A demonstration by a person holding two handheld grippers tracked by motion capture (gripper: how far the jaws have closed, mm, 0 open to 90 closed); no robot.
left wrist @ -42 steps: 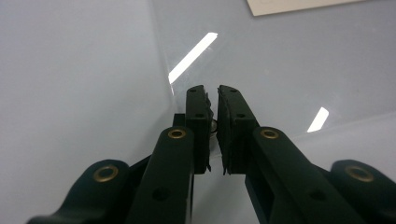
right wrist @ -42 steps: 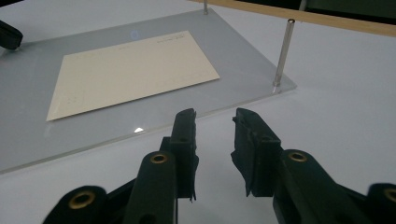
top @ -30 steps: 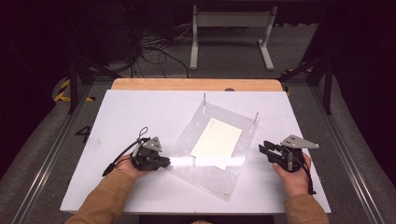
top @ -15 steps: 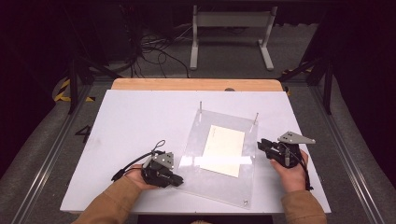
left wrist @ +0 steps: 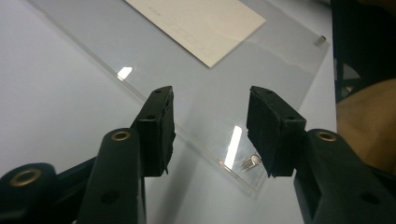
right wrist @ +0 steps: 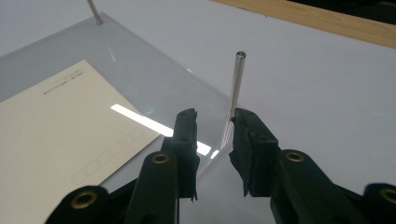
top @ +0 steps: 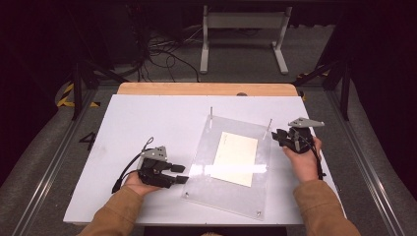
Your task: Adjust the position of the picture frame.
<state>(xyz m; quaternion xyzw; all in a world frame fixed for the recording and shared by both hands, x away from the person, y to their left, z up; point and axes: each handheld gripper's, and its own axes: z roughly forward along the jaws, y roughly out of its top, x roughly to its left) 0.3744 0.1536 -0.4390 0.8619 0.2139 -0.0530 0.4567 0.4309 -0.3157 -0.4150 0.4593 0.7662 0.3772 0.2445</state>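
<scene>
A clear acrylic sheet (top: 246,196) lies flat on the white table (top: 147,123), with a cream paper (top: 236,157) at its middle. Thin metal pins stand upright at its two far corners (top: 211,112) (top: 270,124). My left gripper (top: 182,173) is at the sheet's near-left edge. Its jaws are wide open on either side of that edge (left wrist: 210,121), close to a short corner stud (left wrist: 252,161). My right gripper (top: 277,137) sits at the far-right corner. There its jaws (right wrist: 214,123) stand a narrow gap apart, just short of the tall pin (right wrist: 236,79), and grip nothing.
A wooden strip (top: 206,89) borders the table's far edge. Metal rails (top: 54,162) run along both sides of the table. Behind the table are cables and a white stand (top: 241,29) on the dark floor.
The sheet has turned a little, its near end swinging right. My left gripper moved nearer and right to the sheet's near-left edge. My right gripper moved farther away, up to the far-right pin.
</scene>
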